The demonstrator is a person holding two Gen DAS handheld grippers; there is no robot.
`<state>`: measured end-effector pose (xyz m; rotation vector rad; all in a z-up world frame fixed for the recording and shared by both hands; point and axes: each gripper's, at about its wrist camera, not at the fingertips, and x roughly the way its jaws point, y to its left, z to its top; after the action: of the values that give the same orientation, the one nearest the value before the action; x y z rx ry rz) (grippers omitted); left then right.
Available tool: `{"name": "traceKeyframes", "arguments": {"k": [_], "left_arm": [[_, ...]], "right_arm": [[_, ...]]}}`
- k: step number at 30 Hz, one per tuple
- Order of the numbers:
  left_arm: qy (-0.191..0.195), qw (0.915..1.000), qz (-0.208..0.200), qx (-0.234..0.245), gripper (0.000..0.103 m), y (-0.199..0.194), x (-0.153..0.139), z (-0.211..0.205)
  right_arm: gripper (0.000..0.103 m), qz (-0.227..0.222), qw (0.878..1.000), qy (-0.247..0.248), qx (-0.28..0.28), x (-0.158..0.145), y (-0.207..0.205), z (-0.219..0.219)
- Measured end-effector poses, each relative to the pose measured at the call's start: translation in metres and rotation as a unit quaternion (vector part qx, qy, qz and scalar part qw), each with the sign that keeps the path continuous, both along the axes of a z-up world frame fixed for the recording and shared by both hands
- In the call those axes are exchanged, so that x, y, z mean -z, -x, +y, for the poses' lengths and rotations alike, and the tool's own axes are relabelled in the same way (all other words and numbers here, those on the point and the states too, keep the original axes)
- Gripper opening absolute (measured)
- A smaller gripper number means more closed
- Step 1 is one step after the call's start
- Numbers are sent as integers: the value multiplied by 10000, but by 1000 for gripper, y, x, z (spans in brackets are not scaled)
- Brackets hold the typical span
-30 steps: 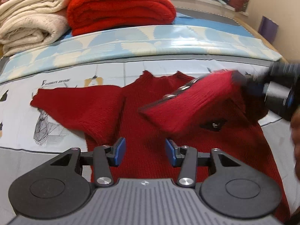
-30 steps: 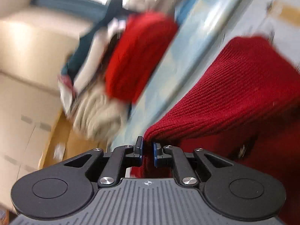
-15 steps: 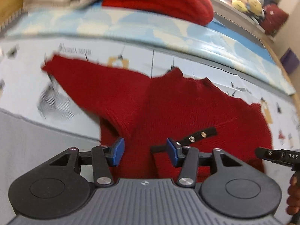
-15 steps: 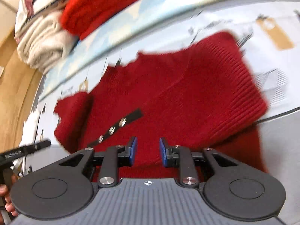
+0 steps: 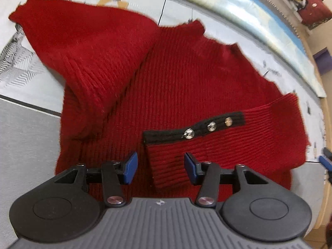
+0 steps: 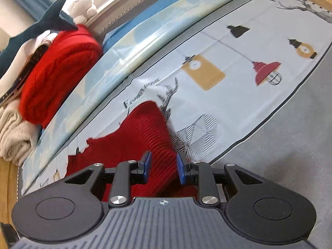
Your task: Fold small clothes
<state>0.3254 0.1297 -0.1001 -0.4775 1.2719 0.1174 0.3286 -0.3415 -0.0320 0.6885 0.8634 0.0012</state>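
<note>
Released sleeve [image 5: 238, 145] now lies folded (cuff [image 5: 166, 170] half hidden).

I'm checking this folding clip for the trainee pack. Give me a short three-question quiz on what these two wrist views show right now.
1. True or false: the sleeve with the black buttoned cuff lies folded across the body of the red sweater.
2. How many silver buttons show on that cuff? A) one B) three C) five
3. Fill in: in the left wrist view, the other sleeve is still spread out ____ the sweater's body, on the printed sheet.

Key
1. True.
2. B.
3. Beside. The left gripper is open above the sweater; the right gripper has just been opening, with red knit seen between its jaws but not pinched.
</note>
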Motion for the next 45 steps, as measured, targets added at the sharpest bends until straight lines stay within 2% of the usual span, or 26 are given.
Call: {"name": "traceKeyframes", "arguments": {"k": [2,3,5,6,7,8,10,11,13,14,16,17,19,22,27,31,33,35,36,37,38,40,41,45], "left_arm": [[-73,9999,13,116,53,-1,8,-7],[-261,9993,-71,275,53,-1,8,-14],[-541,9964,-247,601,36,-1,6,-25],[-703,9950,-274,659,27,0,4,-27],[-793,9943,-283,657,14,0,4,-25],[-800,9946,-307,587,5,0,2,-19],[-801,9954,-423,303,5,1,-2,-4],[-1078,9929,-478,181,4,2,-6,3],[-2011,9788,-397,18,4,4,-8,17],[-2102,9770,-336,-121,4,5,-6,25],[-1892,9807,-305,-399,2,9,-4,38],[-1940,9795,-311,-444,2,9,-6,41],[-2055,9772,-339,-410,2,9,-8,39],[-1841,9819,-173,-413,4,0,-6,37],[-1628,9856,-52,-446,6,-4,-11,42],[-1517,9874,-50,-457,9,-3,-18,43],[-1433,9887,-106,-425,16,-4,-22,41],[-1383,9897,-151,-338,26,-4,-25,38],[-1369,9901,-159,-279,28,-4,-25,36],[-1365,9903,-163,-222,28,-5,-25,35],[-1369,9903,-170,-163,28,-5,-25,33],[-1375,9903,-182,-73,29,-6,-24,31],[-1374,9903,-181,-51,29,-6,-24,31],[-1259,9918,-192,38,29,-8,-22,29]], "right_arm": [[28,-17,10000,-41,74,-1,0,-6],[28,-22,9999,-65,88,-1,1,-7],[28,-28,9999,-83,98,-1,1,-9],[28,-22,9999,-85,92,-1,1,-8],[28,-19,9999,-93,84,-1,1,-8],[28,-12,9999,-97,75,-1,0,-6],[28,-1,9999,-88,66,-1,-2,-3],[28,10,9999,-83,58,0,-3,-1],[28,14,10000,-76,45,0,-4,2],[28,20,10000,-67,33,0,-4,4],[28,42,10000,-59,3,2,-6,7],[28,48,10000,-51,-24,2,-7,9],[29,75,9999,-25,-83,4,-8,14],[37,240,9993,-140,-230,13,-13,23],[38,526,9966,-309,-558,33,-22,45],[38,998,9945,-140,-271,54,-28,49],[39,1080,9934,-372,-79,63,-29,45],[40,980,9932,-623,68,67,-31,43],[40,983,9928,-678,126,69,-31,42],[37,995,9922,-724,188,70,-31,41],[27,1014,9917,-742,272,71,-30,41],[18,1023,9916,-720,321,72,-29,41],[9,994,9918,-722,358,70,-28,40],[4,787,9922,-381,888,52,-16,34]]}}
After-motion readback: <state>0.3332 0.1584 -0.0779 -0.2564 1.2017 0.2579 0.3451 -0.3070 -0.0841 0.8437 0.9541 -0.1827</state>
